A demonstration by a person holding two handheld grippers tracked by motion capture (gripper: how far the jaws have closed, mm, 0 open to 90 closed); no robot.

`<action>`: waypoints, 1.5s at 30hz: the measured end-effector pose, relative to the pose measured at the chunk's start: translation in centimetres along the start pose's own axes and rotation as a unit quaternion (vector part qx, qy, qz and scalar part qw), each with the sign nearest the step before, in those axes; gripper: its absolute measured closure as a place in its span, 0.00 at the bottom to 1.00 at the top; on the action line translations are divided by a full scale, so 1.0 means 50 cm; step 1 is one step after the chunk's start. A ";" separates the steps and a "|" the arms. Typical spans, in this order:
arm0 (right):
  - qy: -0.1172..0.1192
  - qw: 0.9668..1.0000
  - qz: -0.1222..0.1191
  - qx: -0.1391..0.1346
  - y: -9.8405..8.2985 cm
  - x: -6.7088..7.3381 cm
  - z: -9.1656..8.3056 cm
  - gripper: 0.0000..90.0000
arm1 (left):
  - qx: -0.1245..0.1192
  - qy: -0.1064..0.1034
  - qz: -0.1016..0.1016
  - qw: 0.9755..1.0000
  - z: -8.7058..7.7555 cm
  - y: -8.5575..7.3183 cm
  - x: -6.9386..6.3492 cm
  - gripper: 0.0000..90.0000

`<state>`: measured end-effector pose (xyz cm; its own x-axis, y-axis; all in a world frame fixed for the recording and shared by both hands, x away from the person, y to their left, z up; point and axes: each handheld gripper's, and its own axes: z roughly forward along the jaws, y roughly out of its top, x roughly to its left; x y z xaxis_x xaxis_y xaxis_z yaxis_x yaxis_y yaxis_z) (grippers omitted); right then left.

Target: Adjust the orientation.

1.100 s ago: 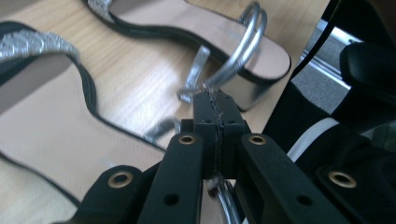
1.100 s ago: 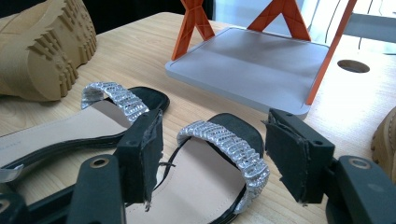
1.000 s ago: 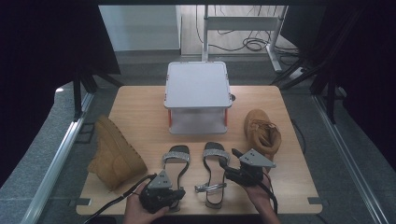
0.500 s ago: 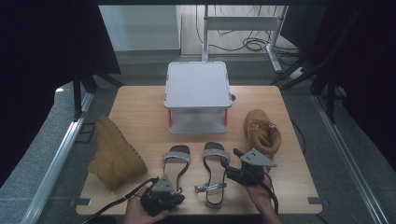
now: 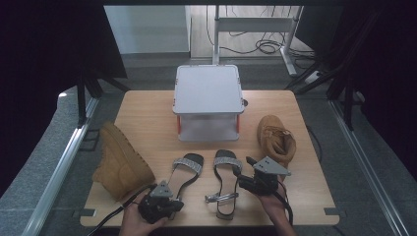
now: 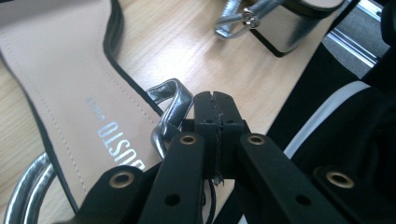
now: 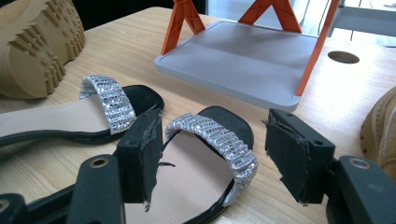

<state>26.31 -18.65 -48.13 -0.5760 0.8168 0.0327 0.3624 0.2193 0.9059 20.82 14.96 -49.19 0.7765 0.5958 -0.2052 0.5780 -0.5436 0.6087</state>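
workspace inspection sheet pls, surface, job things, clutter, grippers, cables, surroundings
surface: wooden table, bare between the items.
job's things: left sandal and right sandal lie side by side at the near edge, silver straps across the toes.
clutter: tan boot tipped over at left, tan shoe at right, grey rack with orange legs at centre.
grippers: left gripper shut, at the left sandal's heel strap; right gripper open, the right sandal lying beyond its jaws.
cables: one trails from each gripper; more on the floor behind.
surroundings: dark curtains, metal rails.
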 end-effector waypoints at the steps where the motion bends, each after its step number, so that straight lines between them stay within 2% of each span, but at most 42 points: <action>1: 0.001 1.000 0.001 0.002 -0.001 0.000 0.001 0.42 | -0.001 0.000 -0.002 1.000 -0.004 0.000 0.006 1.00; 6: 0.000 1.000 0.003 0.004 -0.004 -0.003 0.003 0.42 | -0.003 -0.003 -0.007 1.000 -0.011 0.000 0.017 1.00; 14: -0.001 1.000 0.002 0.004 -0.004 -0.006 0.002 0.42 | -0.013 0.004 -0.020 1.000 -0.029 -0.006 0.036 1.00; 31: -0.005 1.000 0.008 0.007 -0.009 -0.015 0.004 0.42 | -0.021 0.004 -0.021 1.000 -0.032 -0.010 0.039 0.98; 33: -0.006 1.000 0.009 0.006 -0.009 -0.015 0.005 0.42 | -0.033 0.000 -0.022 0.999 -0.033 -0.009 0.038 0.96; 36: -0.006 1.000 0.014 0.006 -0.010 -0.018 0.005 0.42 | -0.065 -0.011 -0.022 0.998 -0.047 -0.003 0.033 0.93; 37: -0.005 1.000 0.015 0.005 -0.010 -0.018 0.006 0.42 | -0.085 0.001 -0.022 0.996 -0.059 0.004 0.032 0.93; 38: -0.005 1.000 0.016 0.006 -0.010 -0.017 0.006 0.42 | -0.095 0.003 -0.023 0.995 -0.065 0.009 0.033 0.93; 39: -0.005 1.000 0.015 0.006 -0.010 -0.017 0.006 0.42 | -0.095 0.003 -0.023 0.995 -0.065 0.009 0.033 0.93; 42: -0.003 1.000 0.014 0.006 -0.010 -0.016 0.005 0.42 | -0.115 0.014 -0.021 0.993 -0.076 0.026 0.036 0.91; 43: 0.001 1.000 0.022 0.003 -0.009 -0.015 0.005 0.42 | -0.120 0.020 -0.018 0.992 -0.076 0.039 0.038 0.88; 45: 0.004 1.000 0.026 0.004 -0.008 -0.015 0.004 0.43 | -0.121 0.022 -0.018 0.992 -0.075 0.046 0.040 0.88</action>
<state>26.72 -19.23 -48.61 -0.5613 0.8234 0.0831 0.3973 0.1801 0.8998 22.76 17.13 -45.31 0.7416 0.6404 -0.1996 0.5239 -0.3673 0.7685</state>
